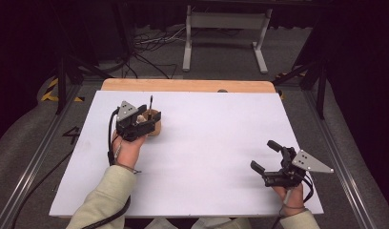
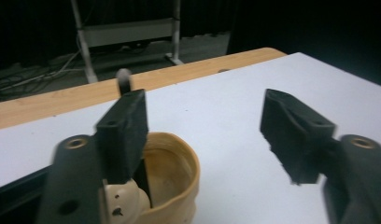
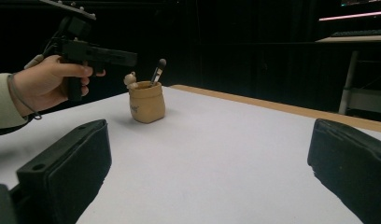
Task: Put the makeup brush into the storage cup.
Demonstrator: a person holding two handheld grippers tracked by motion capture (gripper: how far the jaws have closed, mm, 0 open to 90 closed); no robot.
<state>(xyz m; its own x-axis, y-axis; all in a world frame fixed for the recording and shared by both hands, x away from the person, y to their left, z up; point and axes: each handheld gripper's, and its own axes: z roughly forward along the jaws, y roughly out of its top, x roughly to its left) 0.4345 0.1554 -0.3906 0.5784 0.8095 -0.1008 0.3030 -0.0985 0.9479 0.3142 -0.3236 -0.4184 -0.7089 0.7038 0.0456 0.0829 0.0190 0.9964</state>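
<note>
White table (image 1: pixel 207 157): left gripper (image 1: pixel 138 125) hovers, jaws apart and empty, above the pot (image 3: pixel 147 101) holding a pen (image 3: pixel 157 72); right gripper (image 1: pixel 271 157) waits, jaws wide. Release looks done; next, lift clear.

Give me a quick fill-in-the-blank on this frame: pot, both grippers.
1. The tan pot stands on the ____ table top.
2. A dark-handled brush stands inside the ____.
3. The left gripper hovers over the pot with its jaws ____.
4. The right gripper holds ____ between its jaws.

Missing words: white; pot; open; nothing
</note>
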